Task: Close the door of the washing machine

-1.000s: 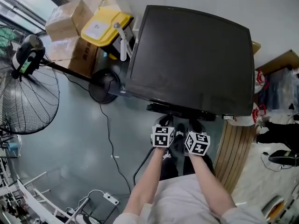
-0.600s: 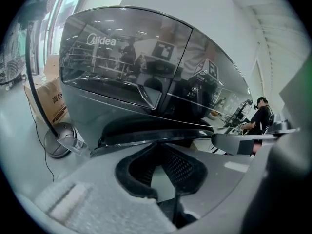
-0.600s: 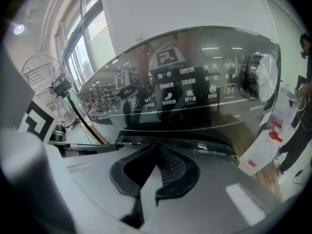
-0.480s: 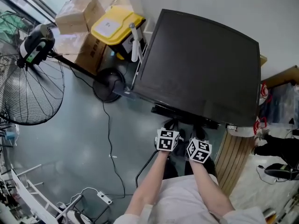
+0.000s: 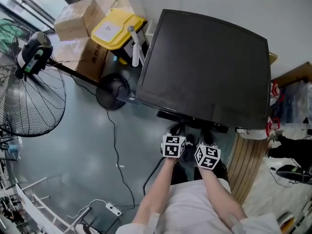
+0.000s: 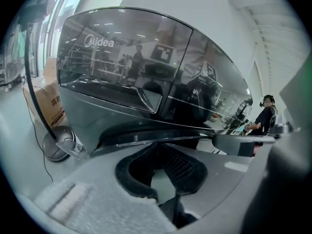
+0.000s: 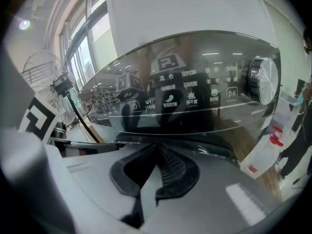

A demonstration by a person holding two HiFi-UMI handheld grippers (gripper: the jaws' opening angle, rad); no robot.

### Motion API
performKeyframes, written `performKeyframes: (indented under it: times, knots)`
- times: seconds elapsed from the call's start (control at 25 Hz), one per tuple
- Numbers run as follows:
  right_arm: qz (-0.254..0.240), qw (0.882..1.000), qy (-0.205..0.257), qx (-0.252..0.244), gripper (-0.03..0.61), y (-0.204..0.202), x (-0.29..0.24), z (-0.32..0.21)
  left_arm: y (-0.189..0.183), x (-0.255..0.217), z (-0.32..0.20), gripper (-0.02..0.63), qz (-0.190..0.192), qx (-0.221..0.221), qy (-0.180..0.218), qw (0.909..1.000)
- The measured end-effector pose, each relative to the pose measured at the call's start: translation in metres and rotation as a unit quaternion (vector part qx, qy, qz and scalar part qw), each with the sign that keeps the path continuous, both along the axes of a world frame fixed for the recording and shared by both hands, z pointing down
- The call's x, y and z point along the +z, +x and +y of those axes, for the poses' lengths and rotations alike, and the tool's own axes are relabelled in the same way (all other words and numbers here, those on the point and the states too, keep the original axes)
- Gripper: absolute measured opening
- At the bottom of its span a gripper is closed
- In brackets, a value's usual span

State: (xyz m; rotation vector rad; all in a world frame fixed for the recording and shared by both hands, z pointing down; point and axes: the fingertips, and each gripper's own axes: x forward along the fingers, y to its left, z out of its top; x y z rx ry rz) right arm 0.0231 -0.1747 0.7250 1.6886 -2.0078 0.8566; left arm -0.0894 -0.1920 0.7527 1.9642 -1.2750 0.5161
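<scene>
The washing machine (image 5: 204,67) fills the middle of the head view, its dark top seen from above. Both grippers hang side by side just in front of its front face, under the control strip. My left gripper (image 5: 178,130) is shut with nothing between its pads; in its own view the jaws (image 6: 168,179) point at the glossy front (image 6: 122,72) by the drawer handle (image 6: 148,99). My right gripper (image 5: 207,134) is shut and empty too, and its jaws (image 7: 156,174) face the control panel (image 7: 195,96) and dial (image 7: 263,79). The door lies below them, mostly hidden.
A standing fan (image 5: 29,91) with its round base (image 5: 112,89) is at the left. A yellow bin (image 5: 117,28) and cardboard boxes (image 5: 78,16) stand behind it. A cable (image 5: 117,145) crosses the floor to a power strip (image 5: 114,209). Wooden boards (image 5: 246,165) lean at the right.
Only the head camera's view has swayed a little. Both grippers keep their place in front of the machine, still shut.
</scene>
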Motion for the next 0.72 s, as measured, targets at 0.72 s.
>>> performKeyframes:
  times: [0.72]
  knots:
    - [-0.008, 0.999, -0.003, -0.051, 0.003, -0.008, -0.056, 0.061, -0.005, -0.073, 0.048, 0.018, -0.008, -0.004, 0.03, 0.9995]
